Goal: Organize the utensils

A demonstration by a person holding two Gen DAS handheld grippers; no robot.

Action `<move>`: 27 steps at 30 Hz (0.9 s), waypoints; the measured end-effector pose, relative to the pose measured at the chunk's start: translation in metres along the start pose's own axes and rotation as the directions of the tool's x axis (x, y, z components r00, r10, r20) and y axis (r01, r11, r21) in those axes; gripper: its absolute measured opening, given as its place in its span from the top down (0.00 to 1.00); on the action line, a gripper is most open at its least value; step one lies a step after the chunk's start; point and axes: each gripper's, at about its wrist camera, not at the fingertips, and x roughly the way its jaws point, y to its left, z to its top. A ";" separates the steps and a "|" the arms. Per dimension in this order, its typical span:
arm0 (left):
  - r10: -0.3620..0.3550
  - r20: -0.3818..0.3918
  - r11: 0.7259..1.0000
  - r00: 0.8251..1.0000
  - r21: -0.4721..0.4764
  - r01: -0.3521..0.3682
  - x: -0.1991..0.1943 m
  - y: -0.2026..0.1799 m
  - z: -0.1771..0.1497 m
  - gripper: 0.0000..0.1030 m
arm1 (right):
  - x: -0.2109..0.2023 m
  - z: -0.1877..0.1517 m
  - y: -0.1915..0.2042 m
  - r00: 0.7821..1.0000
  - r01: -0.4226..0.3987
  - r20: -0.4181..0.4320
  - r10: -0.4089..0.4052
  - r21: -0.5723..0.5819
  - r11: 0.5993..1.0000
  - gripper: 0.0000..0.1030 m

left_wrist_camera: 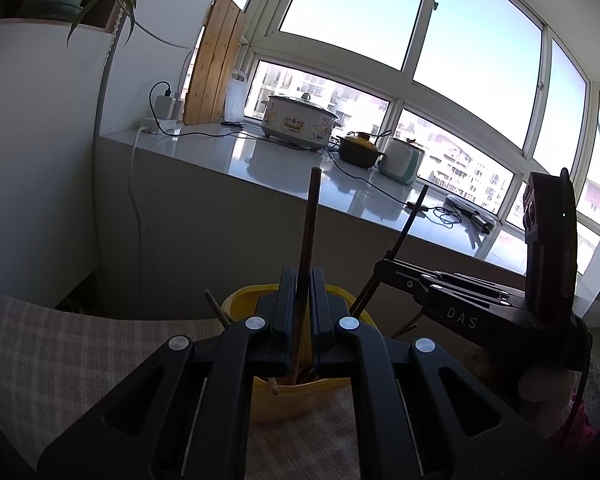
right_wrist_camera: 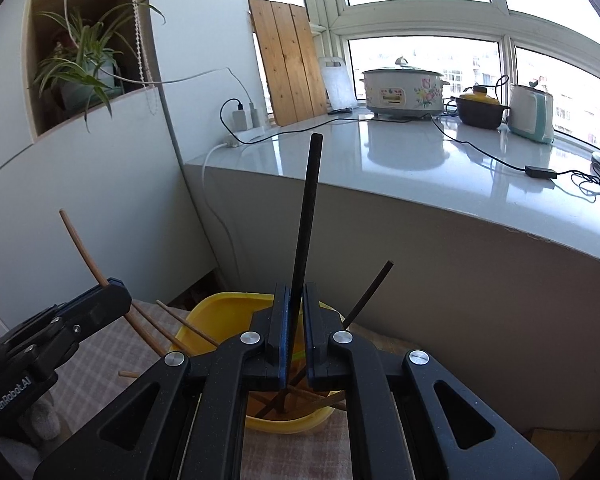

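Note:
A yellow tub (left_wrist_camera: 288, 402) (right_wrist_camera: 216, 314) stands on a checked cloth and holds several chopsticks. My left gripper (left_wrist_camera: 302, 284) is shut on a brown wooden chopstick (left_wrist_camera: 310, 216) that stands almost upright over the tub. My right gripper (right_wrist_camera: 296, 296) is shut on a black chopstick (right_wrist_camera: 306, 208), also upright over the tub. In the left wrist view the right gripper (left_wrist_camera: 384, 266) comes in from the right with the black chopstick (left_wrist_camera: 410, 220). In the right wrist view the left gripper (right_wrist_camera: 114, 286) comes in from the left with the brown chopstick (right_wrist_camera: 82, 246).
The checked cloth (left_wrist_camera: 80, 344) covers the table. Behind it a grey counter (right_wrist_camera: 440, 168) carries a flowered cooker (right_wrist_camera: 402, 90), a dark pot (right_wrist_camera: 482, 112), a pale kettle (right_wrist_camera: 532, 114), cables and a wooden board (right_wrist_camera: 288, 68). A plant (right_wrist_camera: 80, 64) sits on a shelf at the left.

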 end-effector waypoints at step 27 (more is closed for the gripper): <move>0.051 0.037 0.999 0.998 0.012 -0.051 -0.040 0.002 -0.010 0.39 | -0.030 -0.009 0.011 0.997 0.048 0.064 -0.046 -0.031 0.998 0.50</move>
